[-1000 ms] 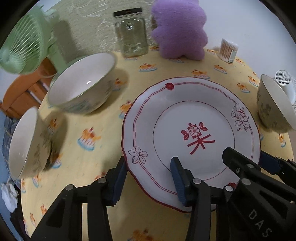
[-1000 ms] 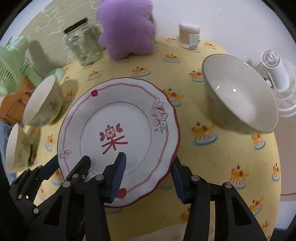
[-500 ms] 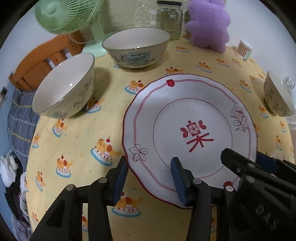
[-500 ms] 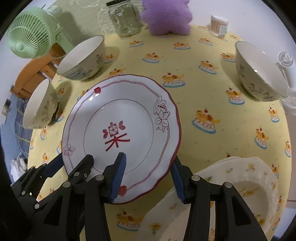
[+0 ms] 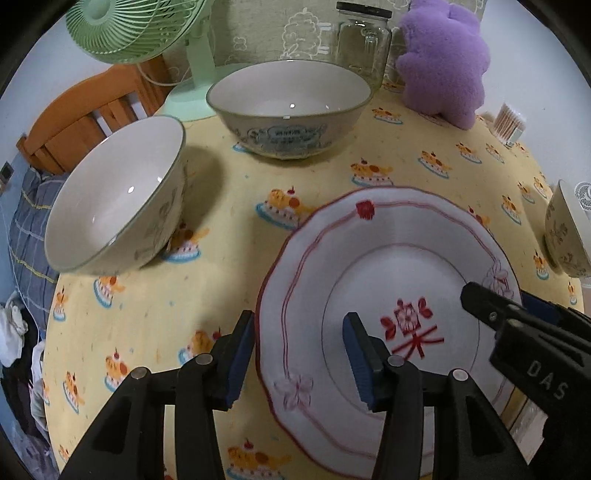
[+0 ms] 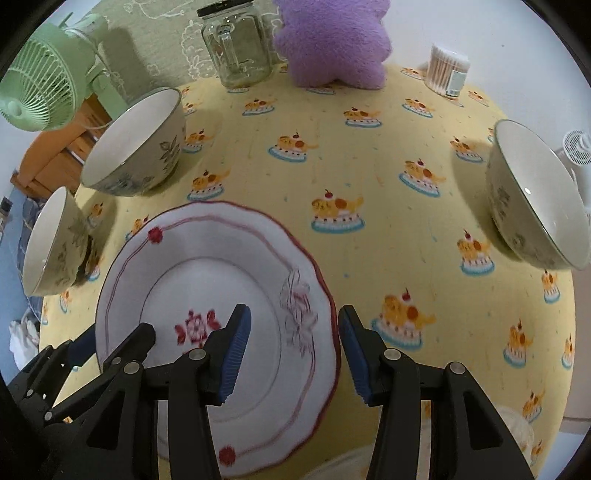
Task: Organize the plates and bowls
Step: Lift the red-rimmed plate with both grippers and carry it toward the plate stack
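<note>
1. Straddling the plate's (image 5: 388, 332) left rim, the left gripper (image 5: 299, 354) has jaws opening, pads apparently clear of it; the right gripper (image 6: 291, 350) brackets the opposite rim, and I cannot tell whether it pinches.
2. The plate, white with red scalloped trim and flower motif, sits low over the yellow tablecloth (image 6: 369, 166), seemingly onto another cream plate (image 6: 517, 424).
3. Judging so, three bowls (image 5: 288, 107) (image 5: 114, 192) (image 6: 535, 195) remain scattered, unstacked.

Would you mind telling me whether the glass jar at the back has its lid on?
Lid on: the glass jar stands upright with a black lid across its mouth. Contents cannot be told.
</note>
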The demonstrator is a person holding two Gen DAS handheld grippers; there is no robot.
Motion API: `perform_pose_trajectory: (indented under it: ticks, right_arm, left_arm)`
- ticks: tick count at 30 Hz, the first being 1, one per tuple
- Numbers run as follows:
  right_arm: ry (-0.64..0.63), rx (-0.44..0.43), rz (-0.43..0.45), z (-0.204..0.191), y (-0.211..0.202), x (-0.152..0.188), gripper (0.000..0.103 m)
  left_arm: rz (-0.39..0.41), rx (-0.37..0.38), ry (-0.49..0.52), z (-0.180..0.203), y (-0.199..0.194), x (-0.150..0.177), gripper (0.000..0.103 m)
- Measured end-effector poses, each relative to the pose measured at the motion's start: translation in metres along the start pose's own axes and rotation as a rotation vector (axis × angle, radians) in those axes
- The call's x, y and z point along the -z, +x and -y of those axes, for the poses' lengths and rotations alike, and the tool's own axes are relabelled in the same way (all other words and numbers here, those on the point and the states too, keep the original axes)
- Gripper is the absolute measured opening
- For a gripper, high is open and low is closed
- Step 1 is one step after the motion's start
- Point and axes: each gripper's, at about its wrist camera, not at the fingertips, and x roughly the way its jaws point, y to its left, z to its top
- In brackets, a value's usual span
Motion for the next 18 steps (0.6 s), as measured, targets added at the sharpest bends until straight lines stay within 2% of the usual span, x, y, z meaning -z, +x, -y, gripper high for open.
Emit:
perform_pose_trajectory:
  ticks: [5, 7, 9, 13, 18]
  right_arm:
    - [-0.017, -0.001, -0.012, -0.002, 0.010, -0.003, 0.053]
    - [-0.026, -0.004, -0.010, -0.002, 0.010, -0.005, 0.052]
    - [-0.030, 0.002, -0.008, -0.003, 0.010, -0.005, 0.052]
    - [-0.037, 0.010, -0.009, -0.006, 0.007, -0.004, 0.051]
    - [-0.023, 0.015, -0.009, -0.009, 0.004, -0.001, 0.051]
  left_arm:
    - [-0.019, 0.021, -0.040, -0.006, 0.007, -0.006, 0.070]
    - [-0.023, 0.028, -0.050, -0.010, 0.008, -0.006, 0.072]
    - [-0.020, 0.030, -0.043, -0.010, 0.008, -0.005, 0.072]
    - [-0.009, 0.031, 0.024, 0.001, 0.003, -0.002, 0.056]
    - [-0.040, 0.043, -0.027, -0.004, 0.001, -0.001, 0.055]
